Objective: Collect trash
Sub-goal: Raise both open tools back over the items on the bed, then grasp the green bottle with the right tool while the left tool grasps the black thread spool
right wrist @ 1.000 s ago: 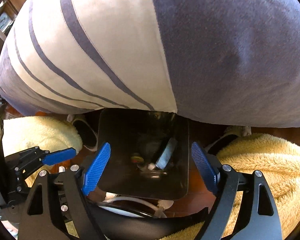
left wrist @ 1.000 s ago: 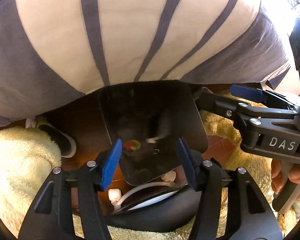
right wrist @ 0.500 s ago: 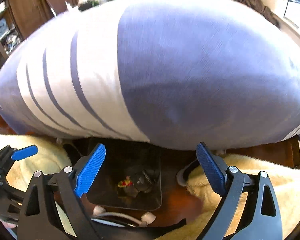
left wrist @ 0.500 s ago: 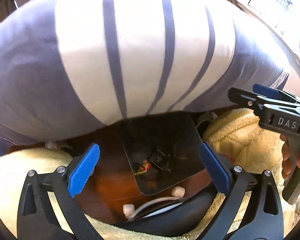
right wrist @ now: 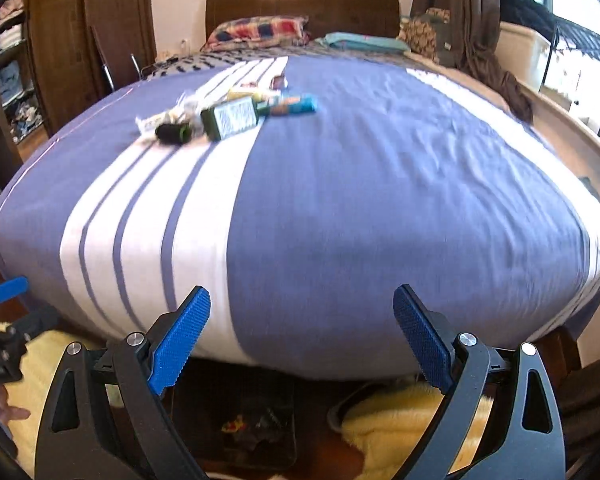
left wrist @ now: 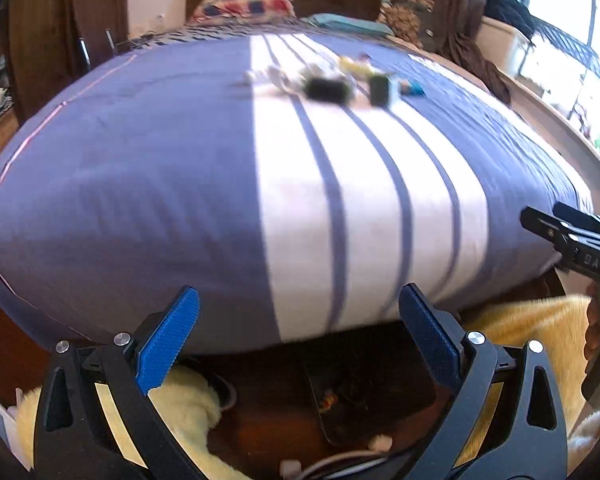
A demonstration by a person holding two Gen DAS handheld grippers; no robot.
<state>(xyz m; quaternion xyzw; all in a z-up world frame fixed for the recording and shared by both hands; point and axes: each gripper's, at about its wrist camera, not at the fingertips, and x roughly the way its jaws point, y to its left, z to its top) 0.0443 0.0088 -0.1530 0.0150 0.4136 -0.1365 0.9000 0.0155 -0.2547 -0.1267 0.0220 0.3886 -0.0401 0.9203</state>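
Here, mixed wrappers and cartons (right wrist: 228, 114) clustered on bedspread (right wrist: 380, 200).

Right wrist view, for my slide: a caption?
Open right claw faces leftover trash on the striped bed, dark bin below.

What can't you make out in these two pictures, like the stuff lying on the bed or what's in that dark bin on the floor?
- Litter pile on the bed: left wrist view, motion blur smears each piece.
- Green box: right wrist view, label print too small to read.
- Dark bin: right wrist view, its contents dim and partly behind the right gripper.
- Right gripper: left wrist view, cut off by the frame edge.
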